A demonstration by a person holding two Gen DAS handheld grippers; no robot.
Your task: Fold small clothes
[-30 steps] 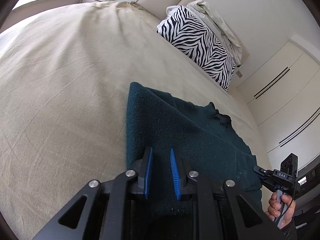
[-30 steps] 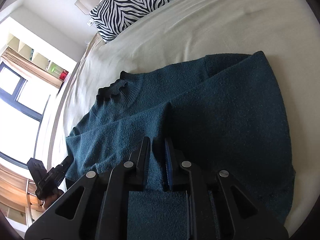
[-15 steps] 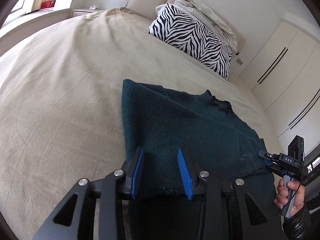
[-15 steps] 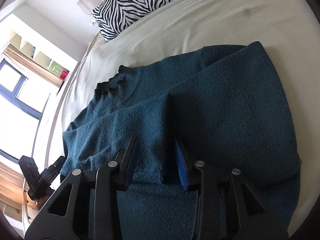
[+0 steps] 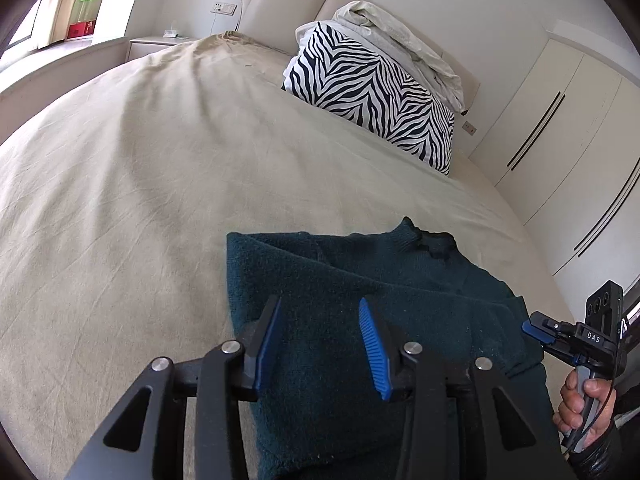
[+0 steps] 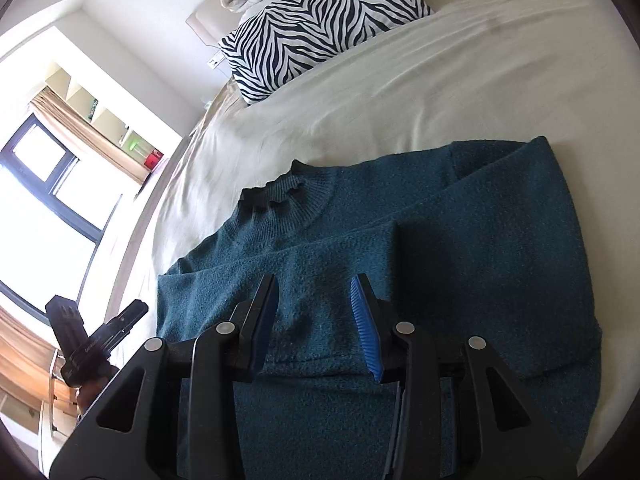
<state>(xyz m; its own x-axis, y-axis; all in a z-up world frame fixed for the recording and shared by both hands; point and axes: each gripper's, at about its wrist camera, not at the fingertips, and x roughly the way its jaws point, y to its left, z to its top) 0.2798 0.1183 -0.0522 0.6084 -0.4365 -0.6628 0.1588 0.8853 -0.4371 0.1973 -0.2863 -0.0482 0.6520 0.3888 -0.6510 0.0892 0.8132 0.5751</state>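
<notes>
Both my left gripper (image 5: 320, 338) and right gripper (image 6: 314, 322) gape wide, holding nothing; I'd pinch the dark teal knitted sweater's (image 6: 460, 248) near hem evenly before folding it toward the collar.

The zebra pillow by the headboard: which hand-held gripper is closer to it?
Hard to say; neither is clearly nearer. The left hand-held gripper and the right hand-held gripper both hang open over the green sweater, far down the bed from the zebra pillow.

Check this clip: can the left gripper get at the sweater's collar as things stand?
Probably yes. The left gripper has its jaws open and empty over the teal sweater, and the dark collar lies ahead on the bed uncovered, with only flat knit between them.
</notes>
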